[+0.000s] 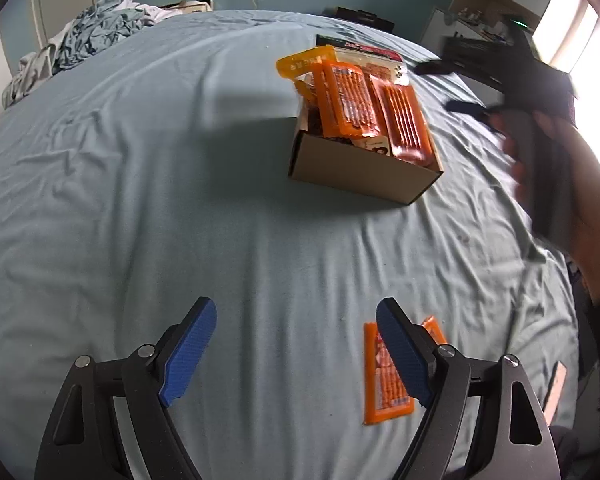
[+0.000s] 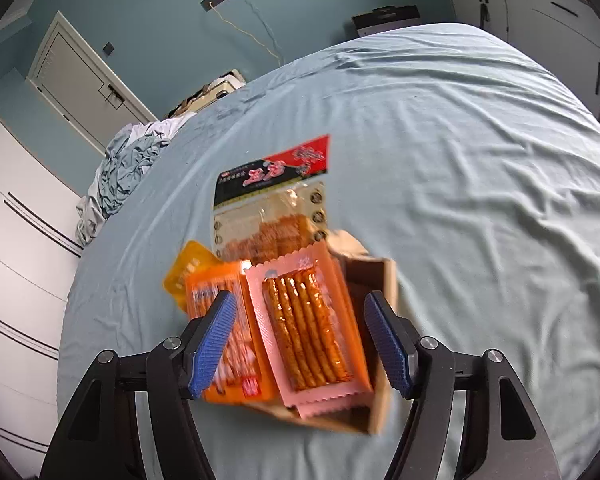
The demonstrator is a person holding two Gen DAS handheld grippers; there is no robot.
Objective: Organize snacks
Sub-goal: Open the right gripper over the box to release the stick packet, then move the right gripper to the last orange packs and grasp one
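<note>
- A heap of crumpled clothes [image 1: 88,36] lies at the far left edge of the bed sheet [image 1: 160,184], well apart from the work and seemingly no part of it.
- The left gripper [image 1: 296,354] hangs over bare sheet with its blue fingers [image 1: 190,354] spread wide and nothing between them; judging by the downward tilt, it is lined up for a pick.
- Just beside its right finger, an orange snack packet [image 1: 384,384] lies flat on the sheet, part hidden behind that finger. It looks like the next item to gather, and the jaws would have to shift rightward to straddle it.
- Farther off, near the middle of the bed, the cardboard box [image 1: 360,178] stands open-topped, serving as the collecting place.
- Orange packets [image 1: 350,98] lean upright in it, packed side by side, with a taller clear bag with a black and red header [image 2: 272,204] at the far end.
- In the right wrist view a packet showing reddish sticks [image 2: 308,328] lies uppermost in the box.
- The right gripper [image 2: 300,344] hovers above that packet with its fingers [image 2: 214,344] spread and no pad touching it, so the packet rests in the box unheld.
- At the far right of the left wrist view a hand [image 1: 572,184] holds that gripper's handle, blurred.
</note>
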